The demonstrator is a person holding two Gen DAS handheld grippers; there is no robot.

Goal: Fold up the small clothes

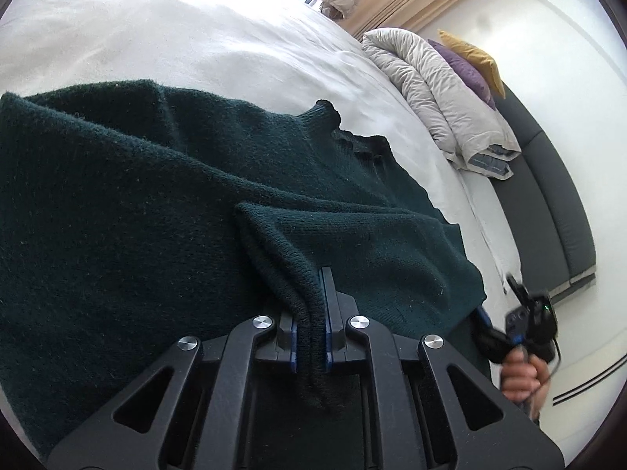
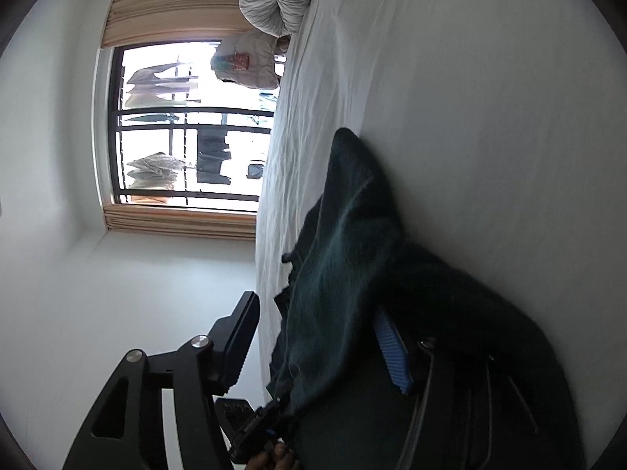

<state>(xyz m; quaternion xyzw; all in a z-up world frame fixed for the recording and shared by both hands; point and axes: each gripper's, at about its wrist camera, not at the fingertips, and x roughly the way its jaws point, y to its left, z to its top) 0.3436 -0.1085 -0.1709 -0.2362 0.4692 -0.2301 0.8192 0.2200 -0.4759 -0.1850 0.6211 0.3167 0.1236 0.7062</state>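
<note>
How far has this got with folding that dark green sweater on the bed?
Early to midway, I'd guess. Done: the dark green sweater lies on the white bed, one part already doubled over. In hand: the left gripper is shut on a fold of knit; the right gripper stands open with cloth between its fingers. Left: no tidy folded shape yet.

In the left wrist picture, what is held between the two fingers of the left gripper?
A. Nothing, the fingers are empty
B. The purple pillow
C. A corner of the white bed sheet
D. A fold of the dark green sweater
D: the left gripper is shut on a bunched fold of the dark green sweater, which lies on the white bed sheet.
</note>
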